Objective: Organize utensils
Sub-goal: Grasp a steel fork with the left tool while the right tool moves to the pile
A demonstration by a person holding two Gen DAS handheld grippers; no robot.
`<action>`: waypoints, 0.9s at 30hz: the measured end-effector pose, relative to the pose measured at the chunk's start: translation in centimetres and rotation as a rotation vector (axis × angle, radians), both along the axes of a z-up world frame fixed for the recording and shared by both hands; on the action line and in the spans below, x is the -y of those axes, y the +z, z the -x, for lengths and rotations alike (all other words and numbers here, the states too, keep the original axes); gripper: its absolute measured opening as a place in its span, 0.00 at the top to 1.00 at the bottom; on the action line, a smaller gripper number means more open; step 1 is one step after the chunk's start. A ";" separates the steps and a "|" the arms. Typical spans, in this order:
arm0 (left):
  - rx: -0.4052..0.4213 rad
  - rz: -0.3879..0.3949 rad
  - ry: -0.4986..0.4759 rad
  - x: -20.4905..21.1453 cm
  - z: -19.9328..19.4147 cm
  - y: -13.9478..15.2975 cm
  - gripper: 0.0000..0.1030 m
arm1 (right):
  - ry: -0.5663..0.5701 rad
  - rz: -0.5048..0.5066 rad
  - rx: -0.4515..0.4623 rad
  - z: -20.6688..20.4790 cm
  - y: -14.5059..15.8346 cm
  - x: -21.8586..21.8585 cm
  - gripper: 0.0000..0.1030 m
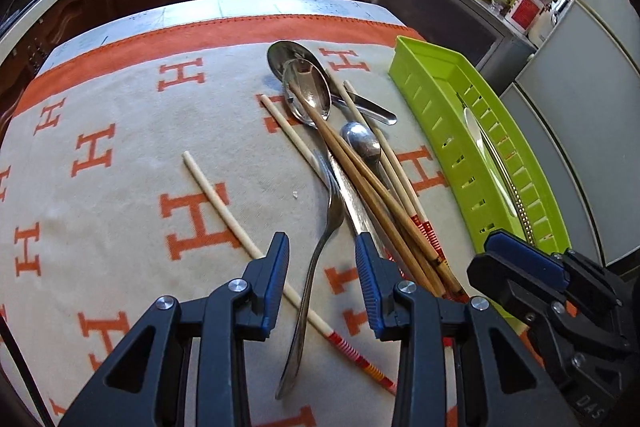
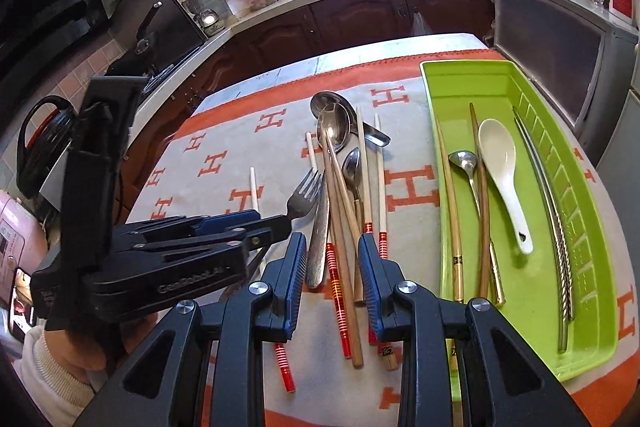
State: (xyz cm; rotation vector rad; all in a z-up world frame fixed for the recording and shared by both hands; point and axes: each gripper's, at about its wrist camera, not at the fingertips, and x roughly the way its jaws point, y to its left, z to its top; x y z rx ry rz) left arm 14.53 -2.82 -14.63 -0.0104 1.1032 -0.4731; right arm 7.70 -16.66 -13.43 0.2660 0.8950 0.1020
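Observation:
A pile of utensils lies on the H-patterned cloth (image 1: pixel 100 155): a steel fork (image 1: pixel 320 247), a large steel spoon (image 1: pixel 306 91), a small spoon (image 1: pixel 362 143), brown chopsticks (image 1: pixel 360 183) and white chopsticks with red ends (image 1: pixel 224 211). My left gripper (image 1: pixel 322 255) is open, its jaws either side of the fork's handle just above it. My right gripper (image 2: pixel 330 259) is open and empty above the near ends of the pile (image 2: pixel 340 227). The green tray (image 2: pixel 532 327) on the right holds a white spoon (image 2: pixel 502 171), a small ladle, brown chopsticks and steel chopsticks.
The table's far edge (image 1: pixel 280 7) faces dark kitchen cabinets and a counter. A grey cabinet (image 1: pixel 448 11) stands past the tray. The left gripper body (image 2: pixel 160 251) reaches in from the left in the right wrist view.

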 end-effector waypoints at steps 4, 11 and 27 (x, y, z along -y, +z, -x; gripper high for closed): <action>-0.007 -0.013 -0.029 1.1 -0.5 -0.8 0.75 | 0.003 -0.012 -0.003 -0.6 -0.1 0.5 0.73; 0.031 -0.009 -0.030 1.4 -0.8 -1.3 0.89 | -0.006 -0.027 -0.003 -0.7 -0.4 1.3 0.73; 0.041 0.153 0.079 -2.5 0.5 0.8 1.00 | 0.033 -0.068 -0.016 -0.4 -0.3 0.7 0.73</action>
